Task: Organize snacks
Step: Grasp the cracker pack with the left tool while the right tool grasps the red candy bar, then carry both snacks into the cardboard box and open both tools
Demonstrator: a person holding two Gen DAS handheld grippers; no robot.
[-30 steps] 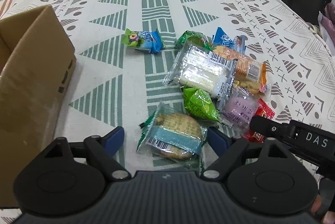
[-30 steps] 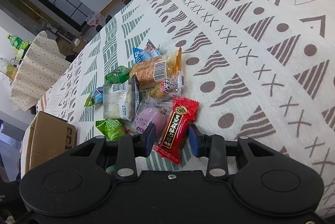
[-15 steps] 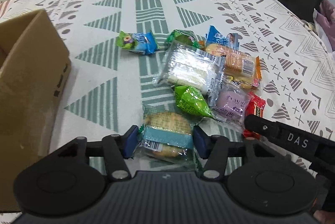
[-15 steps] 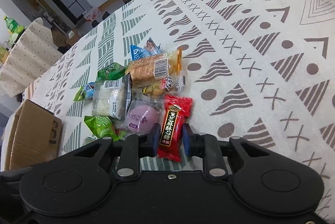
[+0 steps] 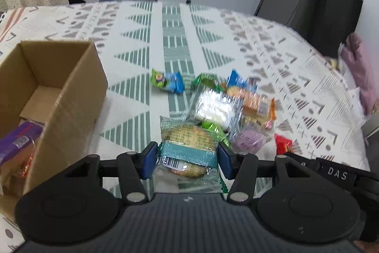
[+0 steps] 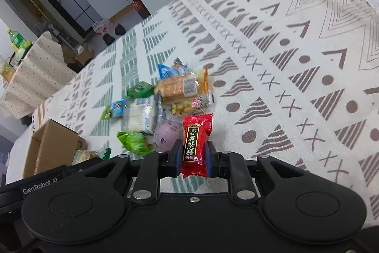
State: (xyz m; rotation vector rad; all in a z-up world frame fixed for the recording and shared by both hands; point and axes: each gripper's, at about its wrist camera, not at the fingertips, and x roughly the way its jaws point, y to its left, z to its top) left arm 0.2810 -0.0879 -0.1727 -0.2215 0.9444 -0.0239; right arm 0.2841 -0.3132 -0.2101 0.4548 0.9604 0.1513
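Observation:
My left gripper (image 5: 188, 159) is shut on a cracker packet with a teal band (image 5: 189, 146), lifted above the patterned tablecloth. My right gripper (image 6: 191, 157) is shut on a red candy packet (image 6: 195, 141), also raised off the cloth. A pile of snacks lies on the table: a clear white wafer pack (image 5: 216, 108), an orange biscuit pack (image 5: 255, 102), a purple packet (image 5: 247, 140), a green packet (image 5: 212, 127) and a blue-green candy (image 5: 168, 82). An open cardboard box (image 5: 59, 96) stands at the left with a purple packet (image 5: 19, 141) inside.
The right gripper's black body (image 5: 331, 173) shows at the lower right of the left wrist view. A pink cloth (image 5: 360, 68) lies at the table's right edge. A dark cabinet (image 5: 331, 4) stands behind the table. Bare tablecloth (image 6: 296, 63) stretches to the right of the pile.
Both grippers closed on their packets and rose. The left one lifted the cracker packet and now looks into the box; the right one lifted the red candy off the cloth.

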